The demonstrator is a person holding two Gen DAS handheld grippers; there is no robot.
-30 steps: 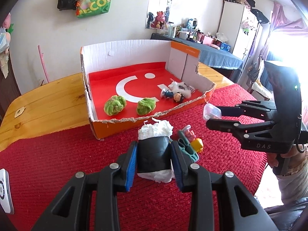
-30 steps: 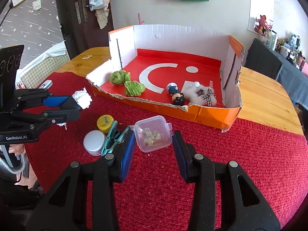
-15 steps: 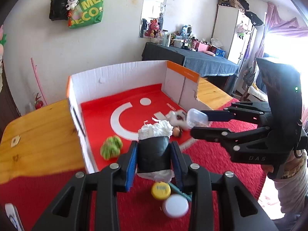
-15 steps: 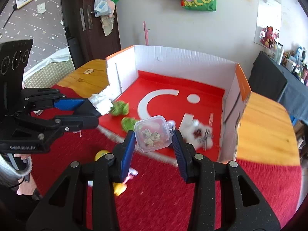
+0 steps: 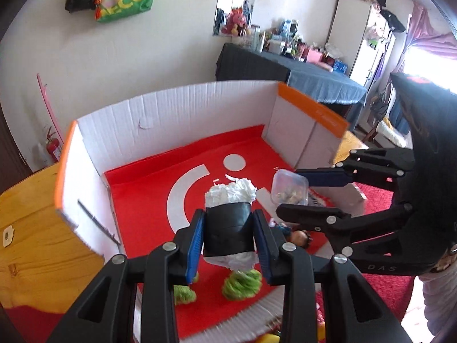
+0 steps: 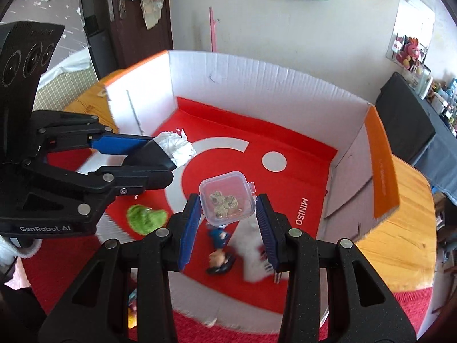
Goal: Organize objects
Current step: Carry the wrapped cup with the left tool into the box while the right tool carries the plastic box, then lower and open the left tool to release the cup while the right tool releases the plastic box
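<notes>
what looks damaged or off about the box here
The cardboard box has a ragged, torn front edge, lower than its other walls. The bundle in the left gripper has white paper spilling from both ends of its black wrap. Nothing has spilled.

A black-wrapped white wad (image 5: 230, 228) and a clear lidded box (image 6: 227, 198), perhaps holding trinkets, above the red-floored carton (image 5: 177, 114).

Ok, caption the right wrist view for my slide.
Right gripper carries a clear lidded box over the red-floored cardboard box.
</notes>
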